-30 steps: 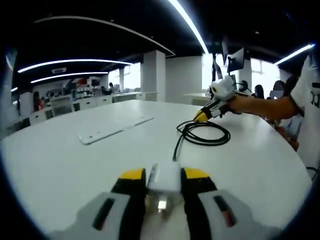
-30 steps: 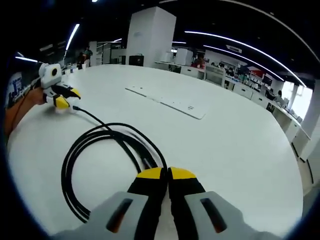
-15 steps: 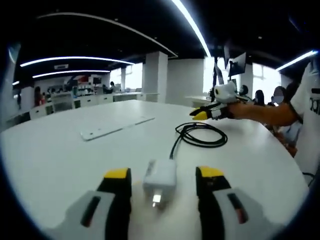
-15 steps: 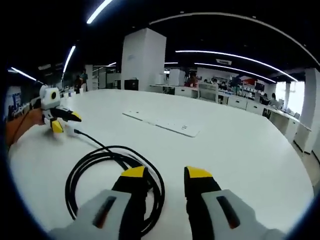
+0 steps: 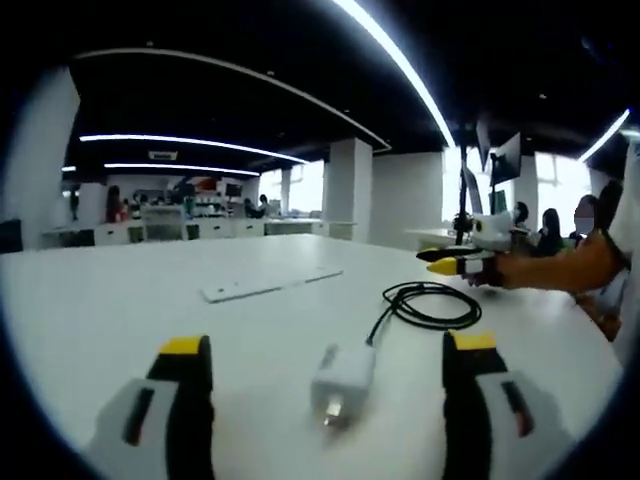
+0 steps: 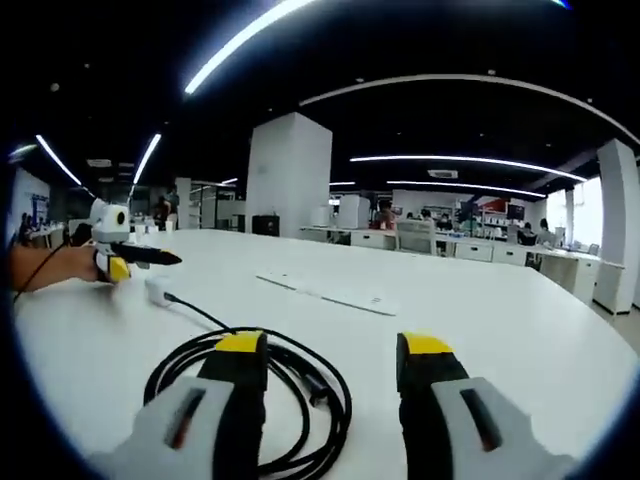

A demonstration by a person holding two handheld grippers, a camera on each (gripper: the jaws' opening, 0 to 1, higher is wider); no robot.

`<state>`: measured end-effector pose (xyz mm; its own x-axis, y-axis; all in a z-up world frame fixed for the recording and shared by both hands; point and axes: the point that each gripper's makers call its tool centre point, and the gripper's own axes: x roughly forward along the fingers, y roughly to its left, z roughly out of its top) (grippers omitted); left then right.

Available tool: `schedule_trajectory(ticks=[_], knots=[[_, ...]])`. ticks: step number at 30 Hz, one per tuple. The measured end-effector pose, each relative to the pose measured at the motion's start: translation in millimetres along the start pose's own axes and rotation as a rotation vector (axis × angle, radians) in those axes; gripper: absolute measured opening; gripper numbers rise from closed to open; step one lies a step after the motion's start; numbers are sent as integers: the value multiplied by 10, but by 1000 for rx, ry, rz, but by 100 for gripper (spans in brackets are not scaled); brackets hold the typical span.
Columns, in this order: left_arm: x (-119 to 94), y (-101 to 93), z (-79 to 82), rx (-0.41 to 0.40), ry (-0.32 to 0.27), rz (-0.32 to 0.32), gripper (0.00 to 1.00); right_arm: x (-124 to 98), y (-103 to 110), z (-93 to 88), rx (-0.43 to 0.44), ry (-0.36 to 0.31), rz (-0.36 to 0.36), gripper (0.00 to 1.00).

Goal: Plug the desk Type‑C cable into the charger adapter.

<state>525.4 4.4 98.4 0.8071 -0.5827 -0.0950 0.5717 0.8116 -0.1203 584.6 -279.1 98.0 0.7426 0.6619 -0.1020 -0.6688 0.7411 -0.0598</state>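
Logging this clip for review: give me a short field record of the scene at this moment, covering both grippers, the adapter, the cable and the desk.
left gripper: open, jaws either side of the adapter, not touching it
right gripper: open, over the cable coil
small white charger adapter: lying on the desk, cable attached at its far end
black coiled cable: loose coil on the desk
round white desk: carries a flat white strip
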Motion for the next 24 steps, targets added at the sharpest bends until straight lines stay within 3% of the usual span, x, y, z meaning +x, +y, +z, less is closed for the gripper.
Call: schedule_trajectory(ticks=[5, 12, 20, 24], knots=[[-60, 31, 42, -26, -32, 27, 100, -42, 54, 40, -5, -40, -6, 53], [-191, 22, 73, 82, -45, 107, 100, -119, 63, 54, 20, -70, -41, 69], [-298, -41, 67, 76, -67, 147, 100, -203, 76, 50, 26, -72, -77, 87], [-335, -21, 93, 66, -93, 166, 100, -252, 105, 49, 40, -76, -76, 89]])
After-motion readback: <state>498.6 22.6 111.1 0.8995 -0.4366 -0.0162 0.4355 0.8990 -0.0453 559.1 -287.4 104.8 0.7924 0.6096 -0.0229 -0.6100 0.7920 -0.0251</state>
